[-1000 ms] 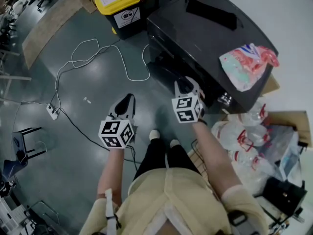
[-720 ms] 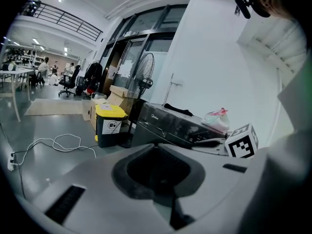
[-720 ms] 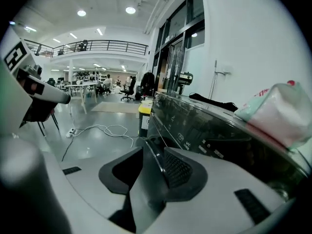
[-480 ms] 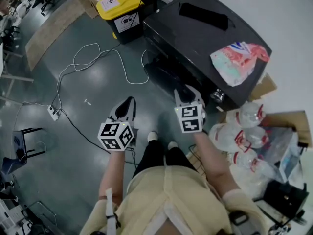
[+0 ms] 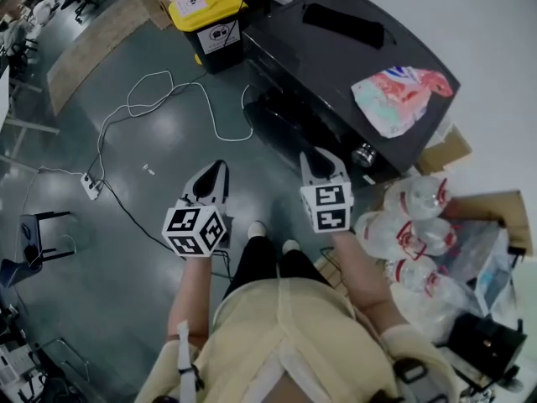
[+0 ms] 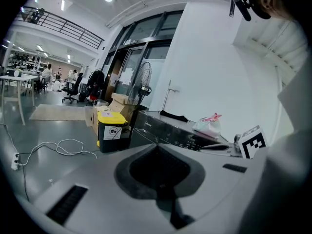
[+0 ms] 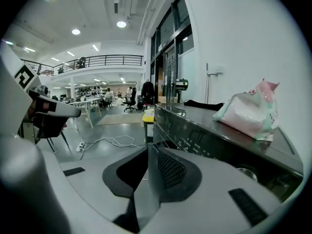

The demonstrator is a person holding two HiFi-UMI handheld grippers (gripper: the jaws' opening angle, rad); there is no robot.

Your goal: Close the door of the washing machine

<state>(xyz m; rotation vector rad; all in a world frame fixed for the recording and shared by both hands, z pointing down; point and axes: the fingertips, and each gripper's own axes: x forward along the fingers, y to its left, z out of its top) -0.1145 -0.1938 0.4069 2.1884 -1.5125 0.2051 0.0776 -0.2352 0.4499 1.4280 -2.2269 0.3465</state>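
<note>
Dark washing machine point(image 5: 336, 65) at upper right, its front too shadowed to show whether the door sits flush. Both grippers hover just off it, touching nothing. The left gripper point(image 5: 214, 175) is pinched together, the right gripper point(image 5: 321, 159) narrowing on empty air, so probably no push is needed now.

The washer point(image 5: 331, 74) is glossy black. The bag point(image 5: 396, 99) on it is pink, red, white and pale teal. The bin point(image 5: 207, 11) has a yellow lid, a black body and white labels. A white cable point(image 5: 210, 116) loops over the grey-green floor point(image 5: 151, 175). The left cube point(image 5: 195, 229) and right cube point(image 5: 327, 206) show black squares on white. The bottles point(image 5: 403, 233) are clear with red-and-white labels. The person's top point(image 5: 285, 334) is pale yellow and the trousers point(image 5: 264, 267) are black.
</note>
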